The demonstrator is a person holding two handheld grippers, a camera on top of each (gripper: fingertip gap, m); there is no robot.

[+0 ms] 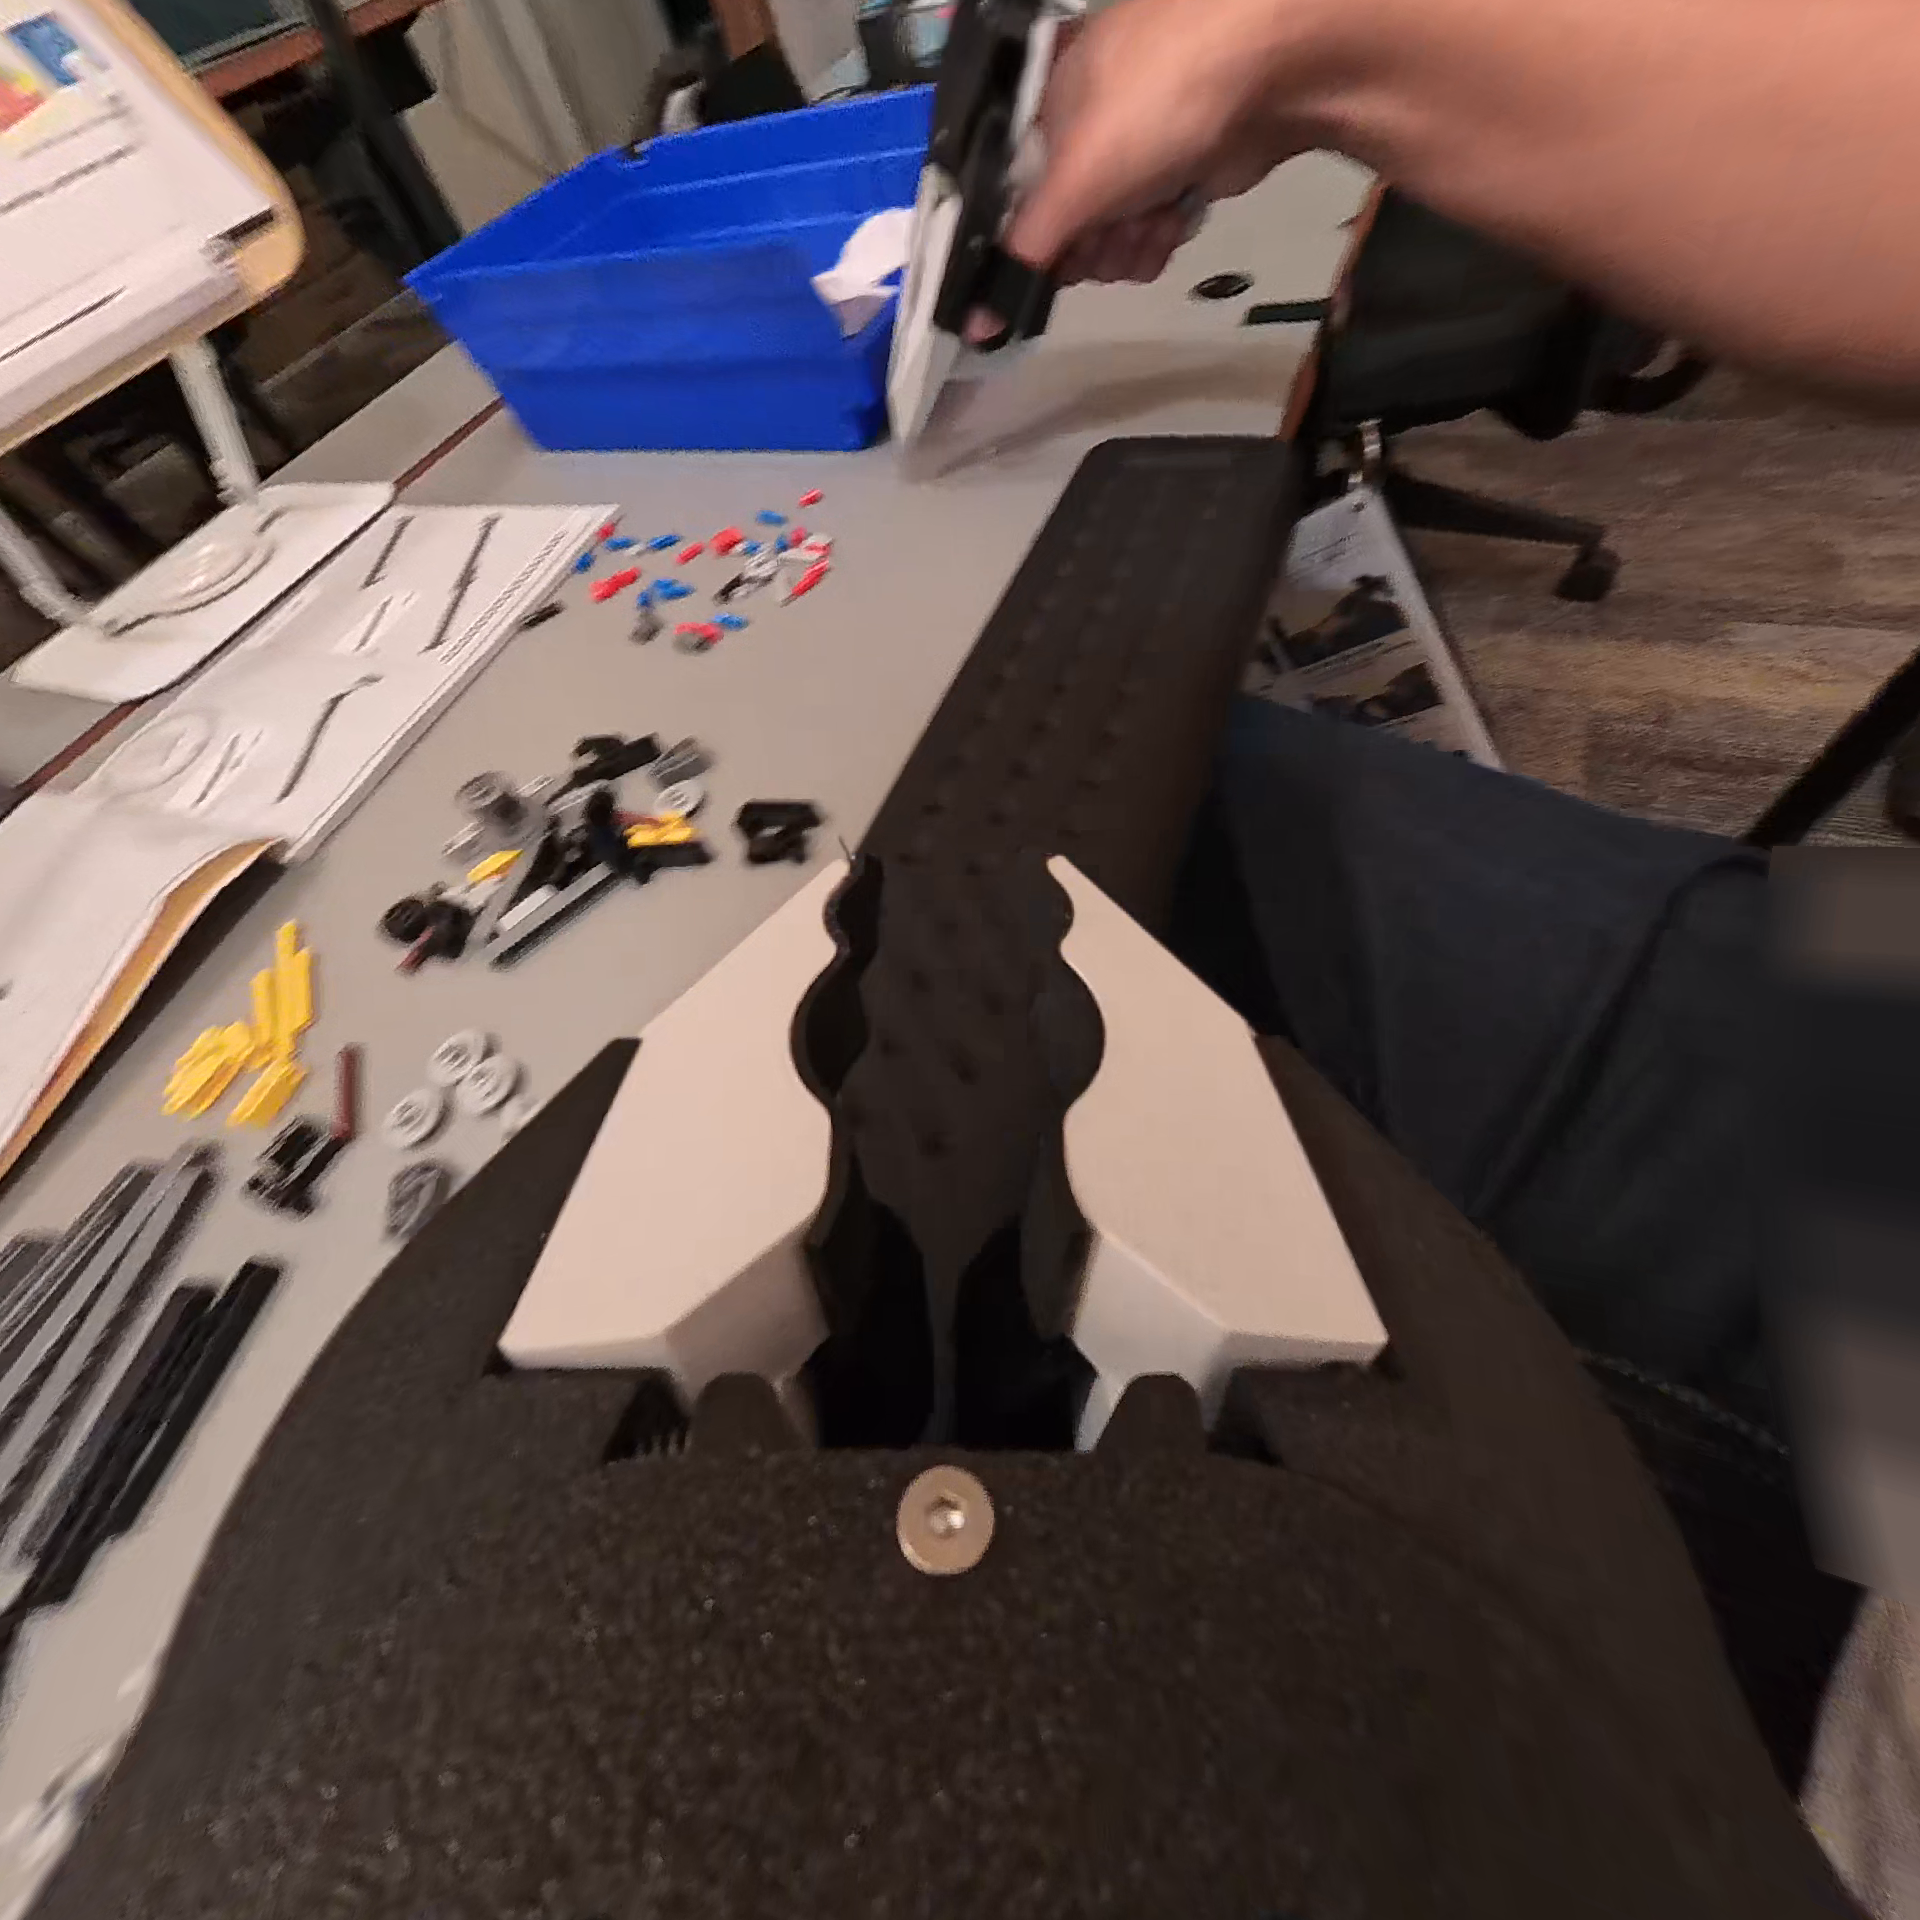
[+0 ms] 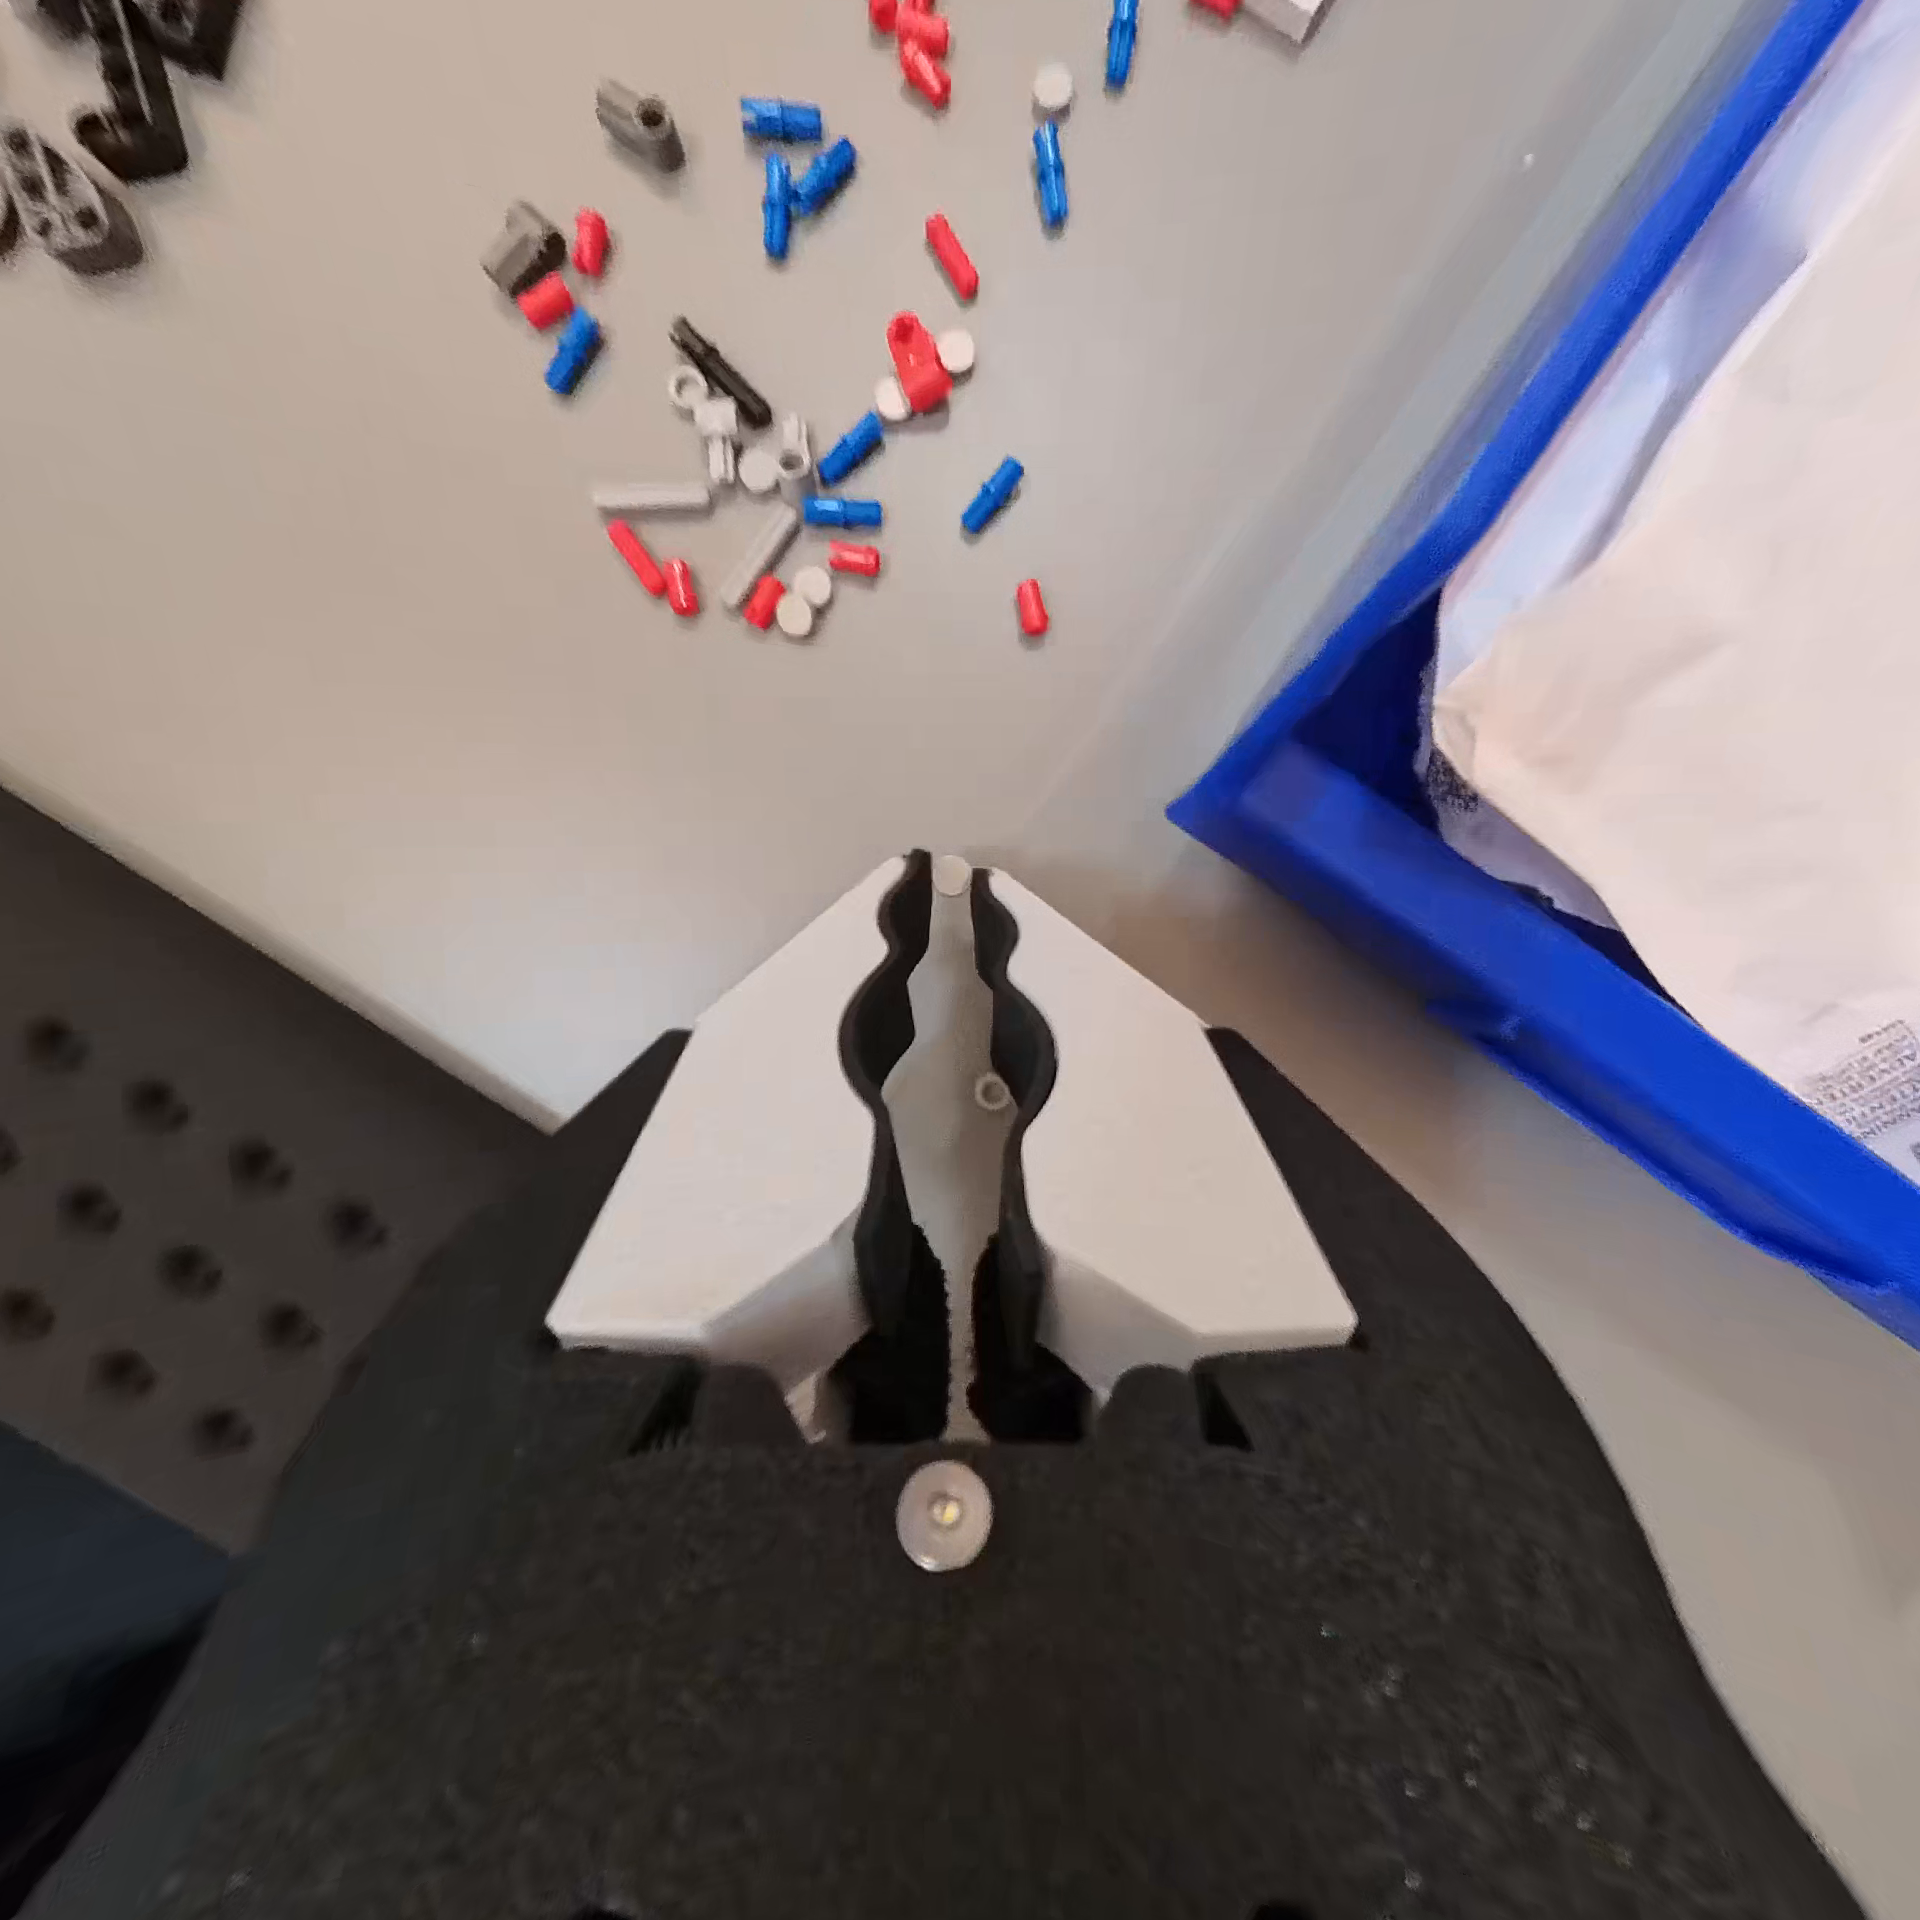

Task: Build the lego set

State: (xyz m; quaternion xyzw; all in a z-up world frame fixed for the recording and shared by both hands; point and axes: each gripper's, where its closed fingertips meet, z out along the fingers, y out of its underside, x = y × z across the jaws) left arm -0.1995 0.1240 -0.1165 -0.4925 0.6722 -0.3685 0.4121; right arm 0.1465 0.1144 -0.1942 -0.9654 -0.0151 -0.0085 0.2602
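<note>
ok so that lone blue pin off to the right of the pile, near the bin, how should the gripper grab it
Grip the lone blue pin across the middle of its shaft, coming straight down from above with the fingers either side of its long axis. It lies flat on the table, angled diagonally, with bare surface around it, so turn the wrist to match. The right gripper looks already shut on a small grey piece.

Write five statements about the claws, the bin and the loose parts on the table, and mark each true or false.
1. The right claw pinches a small light grey round piece. True.
2. The left claw holds a yellow part. False: it is open and empty.
3. The blue bin holds white bags. True.
4. The blue pins lie inside the bin. False: they lie on the table.
5. The yellow pieces lie on the table. True.
</note>
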